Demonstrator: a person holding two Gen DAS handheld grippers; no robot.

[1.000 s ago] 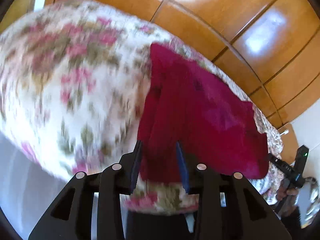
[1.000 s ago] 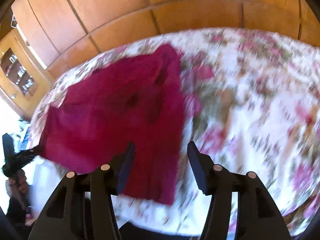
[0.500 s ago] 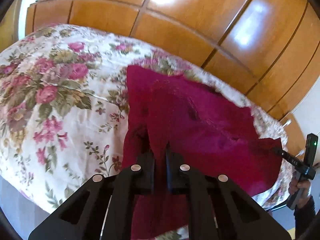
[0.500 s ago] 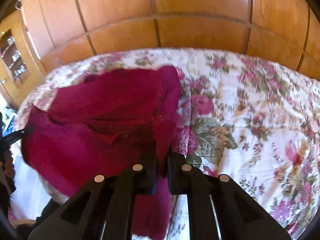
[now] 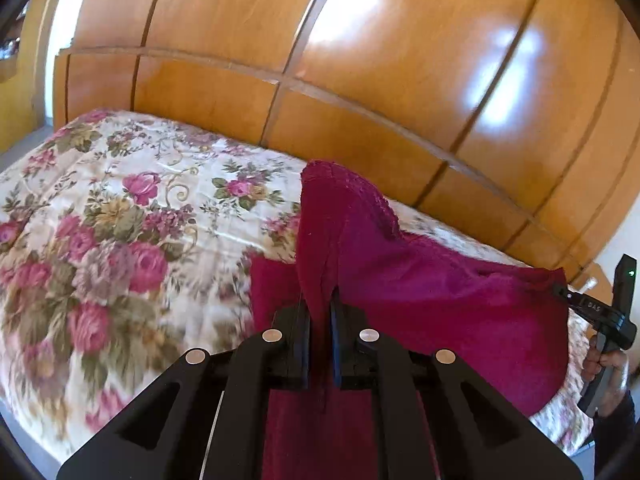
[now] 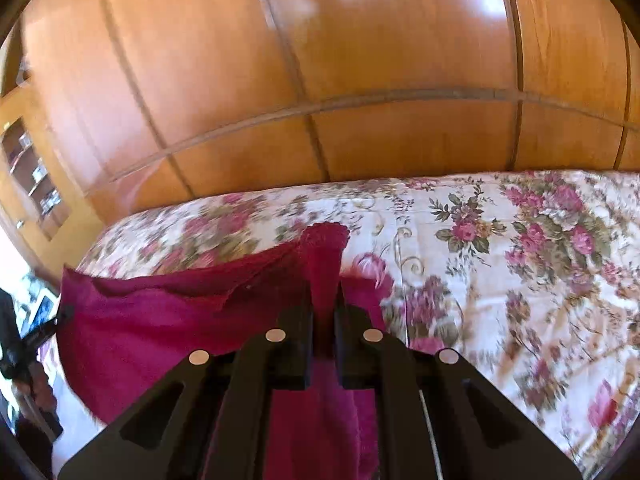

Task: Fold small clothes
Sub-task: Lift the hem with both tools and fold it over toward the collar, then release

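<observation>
A crimson knit garment (image 5: 440, 292) is stretched between my two grippers above a bed with a floral cover (image 5: 120, 240). My left gripper (image 5: 319, 312) is shut on one corner of the garment, which stands up in a peak between its fingers. My right gripper (image 6: 324, 304) is shut on the opposite corner of the garment (image 6: 160, 320). In the left wrist view the right gripper (image 5: 592, 308) holds the cloth's far edge at the right; in the right wrist view the left gripper (image 6: 44, 328) shows at the left edge. Cloth hangs below both grippers.
The floral bedcover (image 6: 520, 260) spreads wide to one side of the garment in each view. A wooden headboard and panelled wardrobe wall (image 5: 360, 60) stand behind the bed. A shelf unit (image 6: 32, 176) is at the far left of the right wrist view.
Both grippers went from open over the flat garment to shut on its corners, then lifted. The garment has risen off the bed and hangs taut between them.
</observation>
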